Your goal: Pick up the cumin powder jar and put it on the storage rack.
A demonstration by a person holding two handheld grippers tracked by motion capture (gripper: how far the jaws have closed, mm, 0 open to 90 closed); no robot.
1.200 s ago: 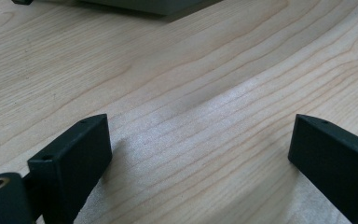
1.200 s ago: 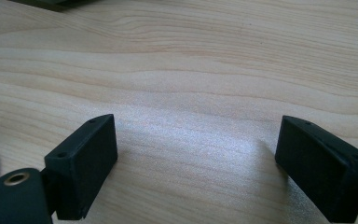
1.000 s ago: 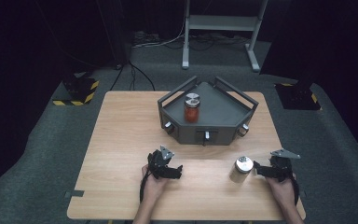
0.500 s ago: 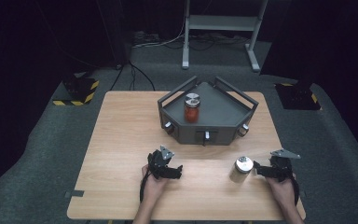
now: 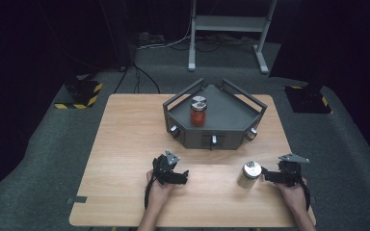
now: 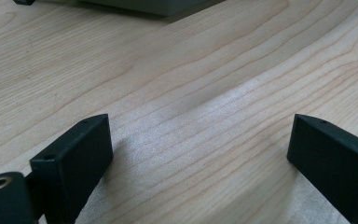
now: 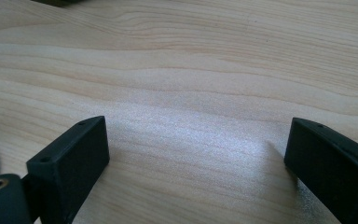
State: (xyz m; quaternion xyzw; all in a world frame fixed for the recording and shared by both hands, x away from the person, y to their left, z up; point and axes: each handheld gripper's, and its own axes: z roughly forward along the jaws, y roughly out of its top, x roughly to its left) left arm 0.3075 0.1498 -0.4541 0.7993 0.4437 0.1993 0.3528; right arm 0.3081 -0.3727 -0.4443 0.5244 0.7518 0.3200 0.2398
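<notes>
- while both my hands rest on the near part of the wooden table (image 5: 125,144), my left gripper (image 5: 182,176) lies near the middle of the near edge, its jaws pointing right.
- seen in the left gripper view, my left gripper (image 6: 200,154) has its jaws spread wide, with bare wood grain between them and nothing in their grasp.
- my right gripper (image 5: 265,174) sits at the near right, with its grey three-cornered plate on top and its jaws pointing left.
- seen in the right gripper view, my right gripper (image 7: 196,151) is likewise released, jaws far apart over bare table.
- a small jar with a silver lid (image 5: 249,174) stands upright on the table just left of my right gripper; whether the jaw tips touch it i cannot tell.
- a pale curved edge at the left border of the right gripper view may be that jar; i cannot tell.
- a dark grey angular tray (image 5: 231,115) with raised rails sits on the far middle of the table.
- a red-filled jar with a silver lid (image 5: 198,111) stands upright inside that tray, toward its left side, well apart from both grippers.
- a grey metal stand (image 5: 229,29) is on the floor beyond the table, with cables behind it.
</notes>
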